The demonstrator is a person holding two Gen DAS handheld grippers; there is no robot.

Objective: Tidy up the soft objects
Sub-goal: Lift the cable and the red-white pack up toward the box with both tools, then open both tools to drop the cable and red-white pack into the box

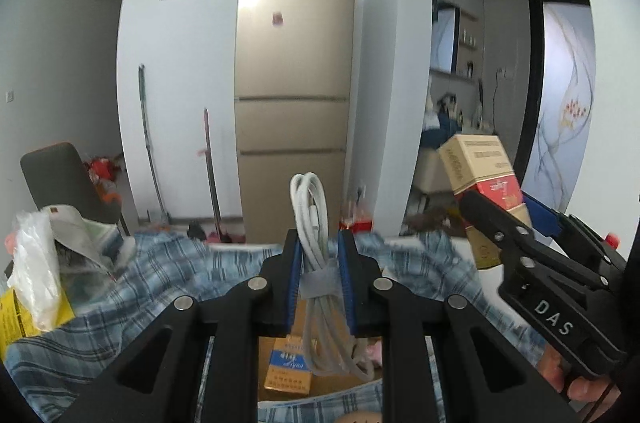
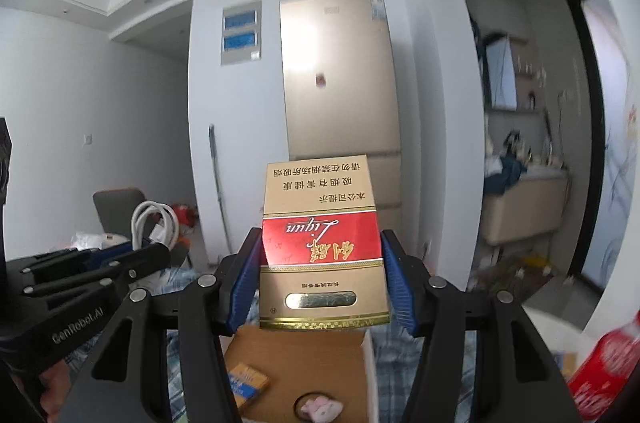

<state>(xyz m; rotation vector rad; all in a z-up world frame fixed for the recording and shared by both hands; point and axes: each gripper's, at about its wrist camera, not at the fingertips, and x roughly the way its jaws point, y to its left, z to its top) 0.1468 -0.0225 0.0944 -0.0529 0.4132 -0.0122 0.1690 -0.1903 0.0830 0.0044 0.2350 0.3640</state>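
My left gripper is shut on a coiled white cable bound with a grey strap, held upright above a brown cardboard box. In that box lie a blue and orange packet and a small pink soft item. My right gripper is shut on a gold and red cigarette carton, held in the air over the same cardboard box. From the left wrist view the carton and right gripper appear at the right; from the right wrist view the cable shows at the left.
A blue checked cloth covers the table around the box. A pile with a plastic bag and yellow box sits at the left. A red bottle is at the right edge. A tall fridge, a chair and mop handles stand behind.
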